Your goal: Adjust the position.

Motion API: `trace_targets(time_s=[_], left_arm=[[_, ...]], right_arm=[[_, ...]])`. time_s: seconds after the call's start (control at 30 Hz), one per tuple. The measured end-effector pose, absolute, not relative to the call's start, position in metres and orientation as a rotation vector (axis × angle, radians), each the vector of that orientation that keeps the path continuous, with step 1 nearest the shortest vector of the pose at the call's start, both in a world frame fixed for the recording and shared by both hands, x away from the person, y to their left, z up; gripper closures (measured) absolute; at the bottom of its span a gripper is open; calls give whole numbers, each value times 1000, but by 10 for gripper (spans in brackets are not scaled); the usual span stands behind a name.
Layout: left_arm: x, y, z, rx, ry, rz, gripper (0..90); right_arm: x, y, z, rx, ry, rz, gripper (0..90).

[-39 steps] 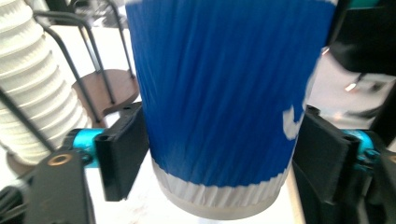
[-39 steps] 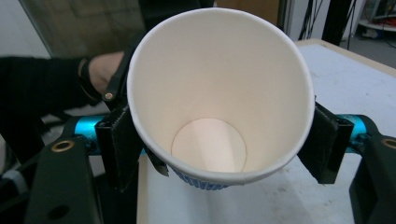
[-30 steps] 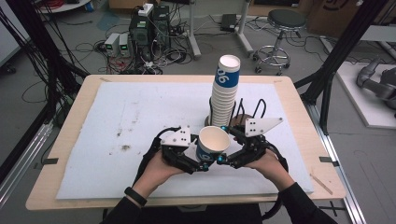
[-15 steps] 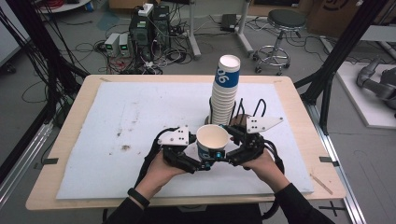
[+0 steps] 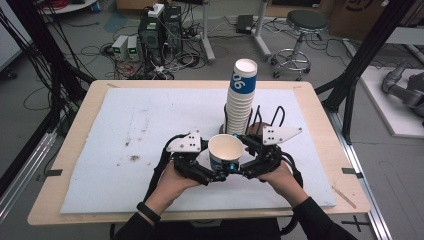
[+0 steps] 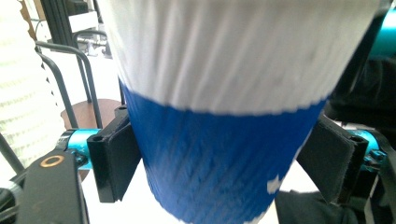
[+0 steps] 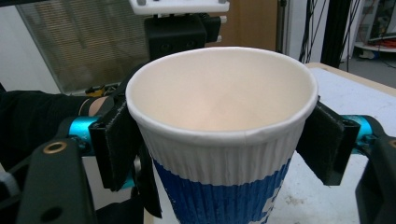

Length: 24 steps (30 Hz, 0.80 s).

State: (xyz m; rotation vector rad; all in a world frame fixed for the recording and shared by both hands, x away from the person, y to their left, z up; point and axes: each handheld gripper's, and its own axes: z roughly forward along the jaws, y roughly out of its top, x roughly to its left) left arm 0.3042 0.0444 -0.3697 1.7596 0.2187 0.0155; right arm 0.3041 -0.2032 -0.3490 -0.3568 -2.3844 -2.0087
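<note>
Holding one paper cup (image 5: pixel 226 151) between both claws: my left claw (image 5: pixel 218 175) clamps its blue base while my right claw (image 5: pixel 243 169) brackets the rim, seemingly steadying it beside the cup stack (image 5: pixel 240 97).

One loose paper cup (image 5: pixel 226 152) sits between the near jaws, white above and blue below, open end up. One tall stack of cups (image 5: pixel 241 100) stands just beyond it on the far right part of the board; how many cups it nests cannot be told. Two grippers are present, the left gripper (image 5: pixel 216 175) and the right gripper (image 5: pixel 241 172), each topped by one grey three-cornered plate, two plates in all. Two hands hold them. One white board (image 5: pixel 115 135) covers one wooden table (image 5: pixel 65 135). On the floor beyond, one round stool (image 5: pixel 306 22) stands at far right.
</note>
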Motion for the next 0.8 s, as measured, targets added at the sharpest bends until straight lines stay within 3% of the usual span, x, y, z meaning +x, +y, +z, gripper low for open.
trace_targets(time_s=[0.8], left_arm=[[308, 55, -367, 1744, 202, 26, 255]], right_arm=[[306, -210, -347, -328, -2386, -1977, 184]])
